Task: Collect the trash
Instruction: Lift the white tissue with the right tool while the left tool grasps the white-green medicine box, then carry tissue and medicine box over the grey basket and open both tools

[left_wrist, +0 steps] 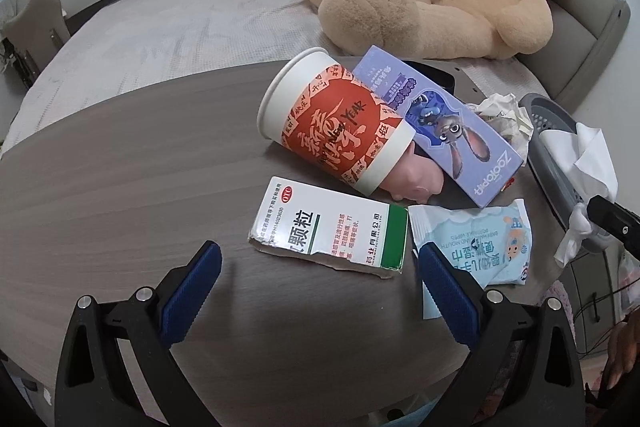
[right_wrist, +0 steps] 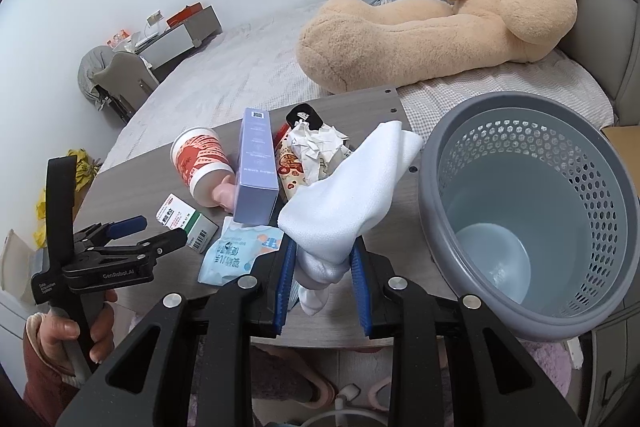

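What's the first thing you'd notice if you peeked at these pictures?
Probably the giant tan teddy bear sprawled on the bed behind the table. Then the right claw, squeezing a white tissue just left of the empty grey basket. On the table lies a tipped red and white cup, with the open left claw hovering near a medicine box.

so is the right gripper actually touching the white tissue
Touching. The right wrist view shows the right gripper with both blue pads pressed on the bunched white tissue, which is lifted beside the grey basket.
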Demonstrator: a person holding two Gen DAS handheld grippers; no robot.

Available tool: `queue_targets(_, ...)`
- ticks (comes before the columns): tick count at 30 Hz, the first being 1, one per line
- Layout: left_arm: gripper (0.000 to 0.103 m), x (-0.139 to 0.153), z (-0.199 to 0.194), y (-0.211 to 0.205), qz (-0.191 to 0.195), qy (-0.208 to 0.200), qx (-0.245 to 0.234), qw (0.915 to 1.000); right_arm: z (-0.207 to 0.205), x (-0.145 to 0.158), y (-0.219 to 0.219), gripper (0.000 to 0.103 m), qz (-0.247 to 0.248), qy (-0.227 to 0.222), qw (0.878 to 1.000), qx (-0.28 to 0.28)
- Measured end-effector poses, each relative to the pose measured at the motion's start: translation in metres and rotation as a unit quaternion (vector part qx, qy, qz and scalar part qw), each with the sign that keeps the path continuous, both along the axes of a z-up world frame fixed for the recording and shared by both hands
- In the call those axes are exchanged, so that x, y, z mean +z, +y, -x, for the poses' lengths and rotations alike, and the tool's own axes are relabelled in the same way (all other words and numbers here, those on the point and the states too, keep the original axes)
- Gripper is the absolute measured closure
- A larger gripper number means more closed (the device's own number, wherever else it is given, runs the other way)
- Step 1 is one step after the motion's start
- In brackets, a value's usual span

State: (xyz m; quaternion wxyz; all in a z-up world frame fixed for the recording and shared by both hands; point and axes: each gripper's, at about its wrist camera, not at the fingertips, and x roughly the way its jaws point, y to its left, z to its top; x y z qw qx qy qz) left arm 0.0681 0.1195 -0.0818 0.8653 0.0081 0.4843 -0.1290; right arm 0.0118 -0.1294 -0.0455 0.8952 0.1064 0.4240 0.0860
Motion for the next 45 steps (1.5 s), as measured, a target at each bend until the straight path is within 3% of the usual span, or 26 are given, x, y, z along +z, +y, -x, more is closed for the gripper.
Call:
queue_targets(17,0.007,-0.019,-0.026,-0.007,0.012,0.016,-0.027,0.9994,-0.007,-0.004,0.005,0.077,0.010,0.012,1.000,-0.002)
queue_targets(20,0.017,-0.019,-0.023,-0.007,-0.001,0.006,-0.024,0.9997,-0.007,-0.004,0.004,0.077,0.010,0.012,1.000,-0.003)
queue_targets(26,0.019,-0.015,-0.013,-0.006,-0.022,-0.013,-0.011,0.9996,-0.005,-0.005,0.004,0.077,0.009,0.012,1.000,-0.005)
queue_targets(37,0.019,0.046,0.029,-0.007,-0.038,-0.101,0.051,0.9928,0.001,0.003,-0.016,0.077,-0.002,-0.002,1.000,-0.015)
queue_targets(45,0.019,0.078,0.043,-0.080,-0.024,-0.141,0.010,0.9897,0.007,0.015,-0.069,0.077,-0.005,-0.019,0.999,-0.049)
